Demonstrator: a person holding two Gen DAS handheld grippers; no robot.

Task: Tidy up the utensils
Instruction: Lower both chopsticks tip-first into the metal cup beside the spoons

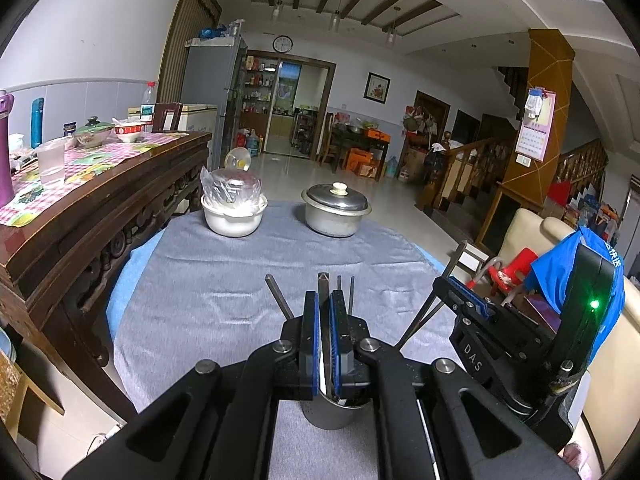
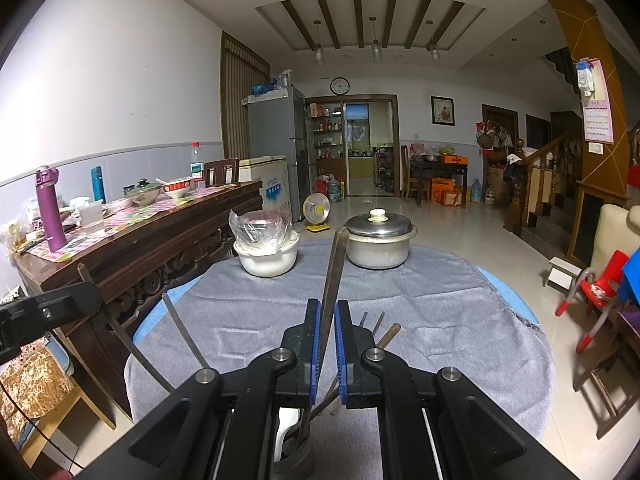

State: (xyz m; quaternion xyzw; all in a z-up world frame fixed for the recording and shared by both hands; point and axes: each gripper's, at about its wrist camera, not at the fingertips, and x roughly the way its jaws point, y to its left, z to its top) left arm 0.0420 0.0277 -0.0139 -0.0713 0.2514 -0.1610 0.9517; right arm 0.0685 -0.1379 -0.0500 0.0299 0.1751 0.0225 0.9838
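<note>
A metal utensil cup stands on the grey cloth right under my left gripper, which is shut on a flat metal utensil handle that runs down into the cup. Other handles stick up beside it. My right gripper is shut on a long dark utensil handle that stands up from the cup. More handles and a white spoon lean in that cup. The right gripper also shows in the left wrist view, at the right.
A white bowl with a plastic-wrapped dish and a lidded metal pot stand at the far edge of the round table. A dark wooden sideboard with bottles and bowls runs along the left. A red chair is at the right.
</note>
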